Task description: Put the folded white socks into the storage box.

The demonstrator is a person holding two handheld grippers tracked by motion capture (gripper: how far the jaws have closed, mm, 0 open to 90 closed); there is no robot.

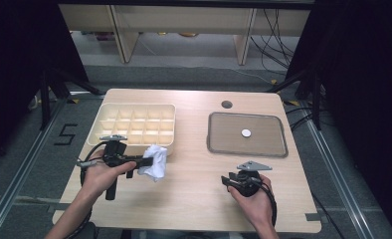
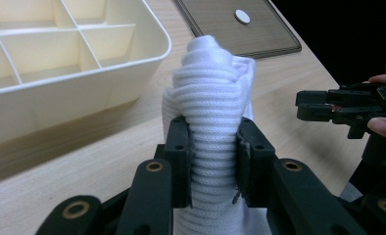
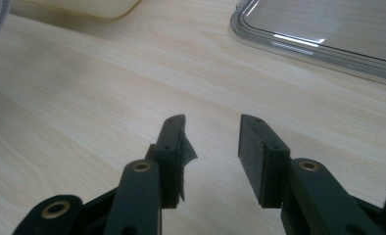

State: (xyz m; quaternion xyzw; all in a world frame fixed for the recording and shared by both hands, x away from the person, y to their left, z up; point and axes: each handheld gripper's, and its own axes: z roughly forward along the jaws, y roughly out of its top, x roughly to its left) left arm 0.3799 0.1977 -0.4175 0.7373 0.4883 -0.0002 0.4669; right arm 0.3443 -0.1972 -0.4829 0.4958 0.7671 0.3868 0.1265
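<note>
My left gripper (image 1: 149, 162) (image 2: 213, 128) is shut on a white ribbed cloth (image 1: 154, 161) (image 2: 213, 93), bunched into a roll and held just in front of the cream compartment box (image 1: 133, 124) (image 2: 59, 73). The cloth hangs a little above the wooden table (image 1: 194, 194). My right gripper (image 1: 226, 181) (image 3: 211, 128) stands open over bare wood near the table's front right, nothing between its fingers. It also shows at the right of the left gripper view as the other hand's gripper (image 2: 303, 105).
A clear shallow tray (image 1: 247, 135) (image 2: 279, 34) (image 3: 323, 44) lies at the back right with a small white disc (image 1: 246, 133) (image 2: 241, 16) in it. A round cable hole (image 1: 227, 104) sits near the far edge. Shelving and cables stand beyond the table.
</note>
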